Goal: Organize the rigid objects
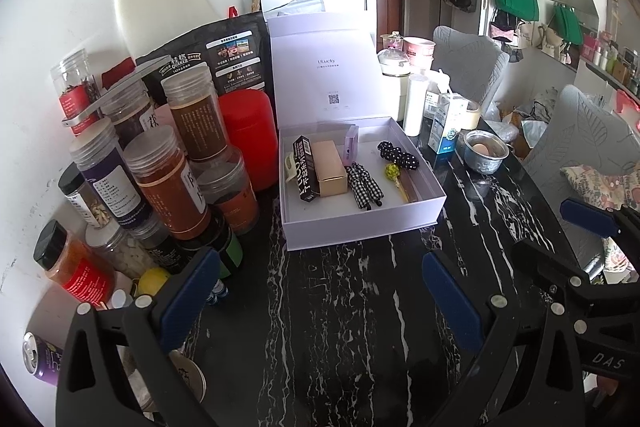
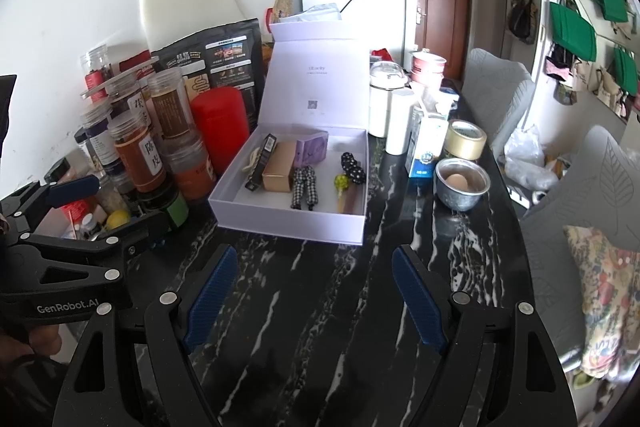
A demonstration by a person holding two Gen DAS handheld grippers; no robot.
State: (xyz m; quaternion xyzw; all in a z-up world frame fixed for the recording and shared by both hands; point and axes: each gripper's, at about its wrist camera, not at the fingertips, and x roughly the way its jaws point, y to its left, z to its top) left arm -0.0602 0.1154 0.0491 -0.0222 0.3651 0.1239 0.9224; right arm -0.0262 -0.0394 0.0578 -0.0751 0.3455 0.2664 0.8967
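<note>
An open lavender gift box [image 1: 360, 227] [image 2: 288, 223] stands on the black marble table with its lid upright behind it. Inside lie a black carton [image 1: 306, 169] [image 2: 262, 163], a gold box [image 1: 330, 169] [image 2: 278, 167], a purple packet [image 1: 351, 145] [image 2: 314, 149], a checked bow [image 1: 362, 185] [image 2: 304, 187], a polka-dot hair clip [image 1: 398, 155] [image 2: 354, 167] and a yellow-green hair stick [image 1: 394, 173] [image 2: 342, 183]. My left gripper [image 1: 320, 291] is open and empty, in front of the box. My right gripper [image 2: 316, 295] is open and empty, also in front of the box. Each gripper shows at the other view's edge.
Several spice jars [image 1: 172, 183] [image 2: 140, 155] and a red canister [image 1: 250, 131] [image 2: 220, 123] crowd the left by the wall. A milk carton [image 2: 428, 143], tape roll [image 2: 466, 139] and metal bowl with an egg [image 1: 484, 151] [image 2: 460, 185] stand right of the box. Chairs [image 2: 580, 187] flank the table's right edge.
</note>
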